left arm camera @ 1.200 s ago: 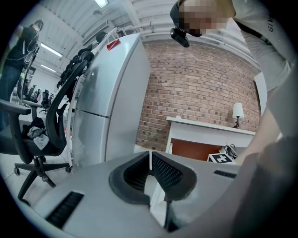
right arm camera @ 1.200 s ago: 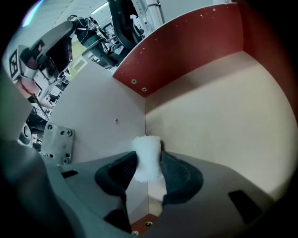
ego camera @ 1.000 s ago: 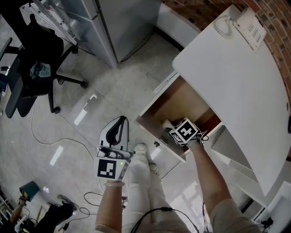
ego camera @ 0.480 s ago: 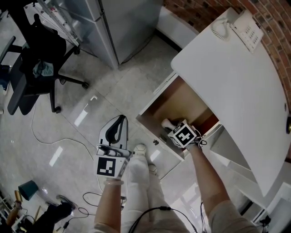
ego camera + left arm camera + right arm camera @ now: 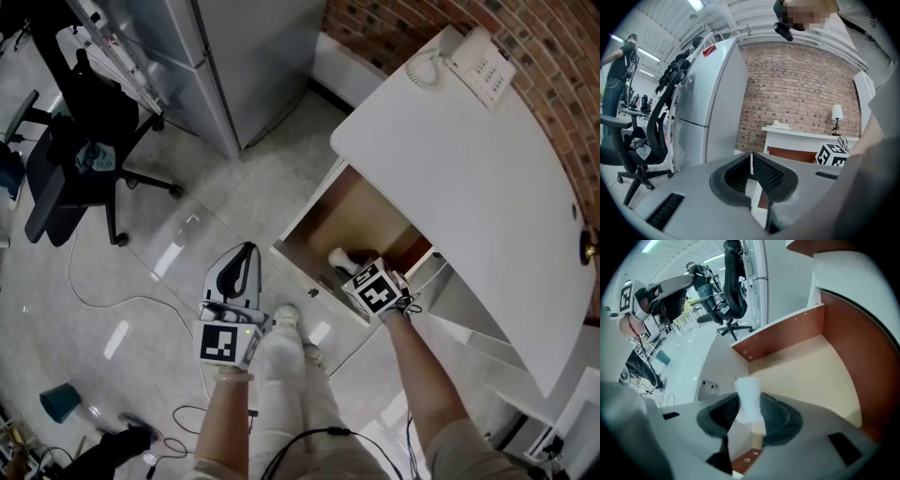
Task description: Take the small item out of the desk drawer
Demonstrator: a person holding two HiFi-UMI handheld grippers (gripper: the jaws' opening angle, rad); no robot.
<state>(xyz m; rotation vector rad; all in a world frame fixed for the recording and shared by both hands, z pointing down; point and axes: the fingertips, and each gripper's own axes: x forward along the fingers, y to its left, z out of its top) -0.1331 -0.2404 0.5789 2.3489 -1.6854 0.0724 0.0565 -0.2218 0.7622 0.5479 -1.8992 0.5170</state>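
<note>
The desk drawer (image 5: pixel 349 214) stands pulled open, its wooden bottom (image 5: pixel 811 371) bare. My right gripper (image 5: pixel 343 262) hangs over the drawer's front part, shut on a small white item (image 5: pixel 338 256). In the right gripper view the white item (image 5: pixel 748 399) stands upright, pinched between the dark pads (image 5: pixel 776 416), its top sticking out above them. My left gripper (image 5: pixel 244 251) is held low over the floor, left of the drawer, by the person's legs. It is shut (image 5: pixel 751 165) with nothing in it.
The white desk top (image 5: pixel 469 197) carries a telephone (image 5: pixel 469 61) at its far end. A grey cabinet (image 5: pixel 248 56) and a black office chair (image 5: pixel 75 159) stand to the left. Cables lie on the glossy floor (image 5: pixel 141 281). A brick wall (image 5: pixel 797 89) runs behind the desk.
The right gripper with the white item has drawn back a little toward the drawer's front edge. The left gripper has stayed where it was.
</note>
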